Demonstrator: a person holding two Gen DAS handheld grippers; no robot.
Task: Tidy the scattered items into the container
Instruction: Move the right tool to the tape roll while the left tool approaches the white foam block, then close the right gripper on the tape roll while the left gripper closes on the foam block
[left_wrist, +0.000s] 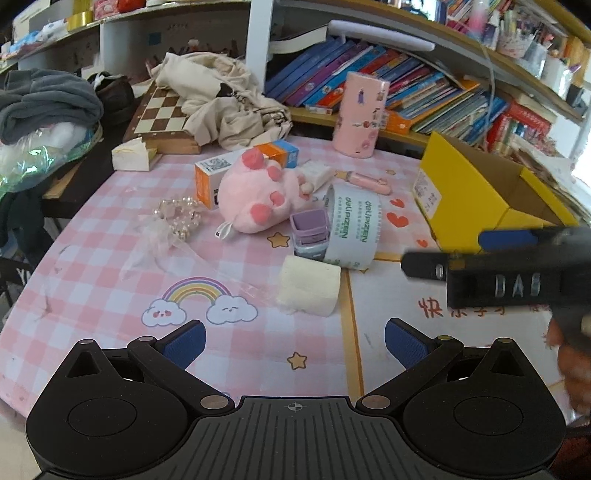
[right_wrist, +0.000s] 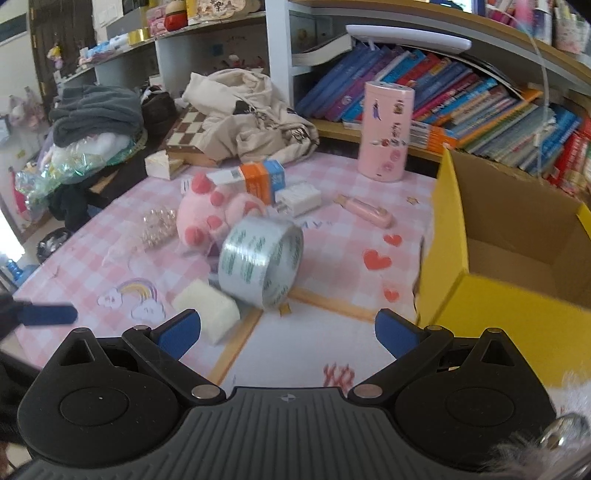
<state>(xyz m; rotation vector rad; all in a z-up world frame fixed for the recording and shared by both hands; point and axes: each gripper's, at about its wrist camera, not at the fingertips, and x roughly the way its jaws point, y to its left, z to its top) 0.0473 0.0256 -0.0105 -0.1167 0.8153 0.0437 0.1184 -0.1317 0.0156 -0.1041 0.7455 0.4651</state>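
Both tongs, left (left_wrist: 294, 343) and right (right_wrist: 288, 332), gape wide and empty above the pink checked tabletop (left_wrist: 110, 266). A tape roll (right_wrist: 260, 262), plush toy (right_wrist: 207, 218) and white block (right_wrist: 208, 310) lie scattered mid-table; the yellow box (right_wrist: 517, 280) stands open at right.

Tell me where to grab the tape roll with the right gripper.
The tape roll stands on edge, tilted, its open core facing the right gripper. Come from the front and above: one finger inside the core, one outside, pinching the top of the ring. The white block crowds its lower left.
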